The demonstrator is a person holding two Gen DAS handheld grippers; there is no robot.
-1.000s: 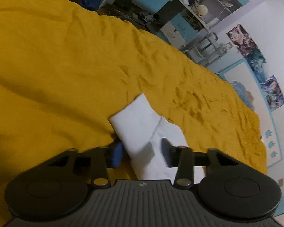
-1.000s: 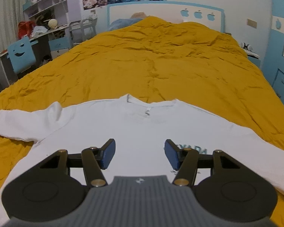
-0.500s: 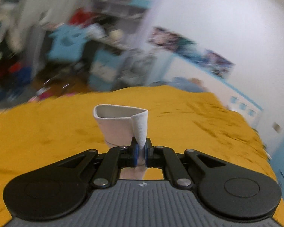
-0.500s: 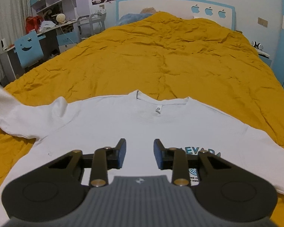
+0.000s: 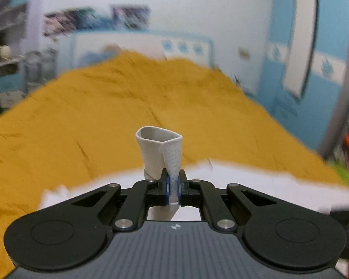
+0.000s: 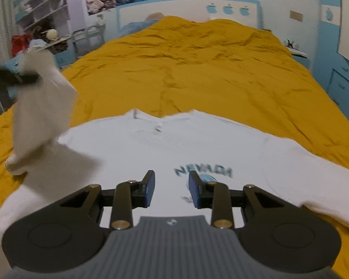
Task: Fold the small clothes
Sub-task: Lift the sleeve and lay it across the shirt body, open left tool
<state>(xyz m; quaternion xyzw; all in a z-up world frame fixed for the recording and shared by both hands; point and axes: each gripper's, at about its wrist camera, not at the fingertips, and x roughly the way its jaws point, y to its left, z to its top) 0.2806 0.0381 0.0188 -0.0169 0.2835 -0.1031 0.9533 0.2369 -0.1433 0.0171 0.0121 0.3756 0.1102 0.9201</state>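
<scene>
The left gripper [image 5: 173, 189] is clamped tight on the cuff end of the sleeve [image 5: 161, 153], its blue pads pressed against the ribbed white knit with no gap between them; the cuff stands up beyond the fingertips as an open, rounded tube, its rim facing the camera. In the right wrist view that same sleeve [image 6: 40, 107] hangs lifted at the left, draped in a soft fold down to the shoulder and casting a shadow on the chest. The right gripper [image 6: 171, 191] hovers over the lower chest with its jaws parted by a moderate gap, holding nothing. The white sweatshirt [image 6: 197, 148] lies face up and flat on the mustard-yellow bedspread [image 6: 197, 65], neck toward the headboard [image 6: 186, 8], a small label at the collar; blue lettering reading NEVADA [image 6: 203, 171] crosses the chest just beyond the right gripper's fingertips; the other sleeve [image 6: 314, 181] stretches out flat to the right.
</scene>
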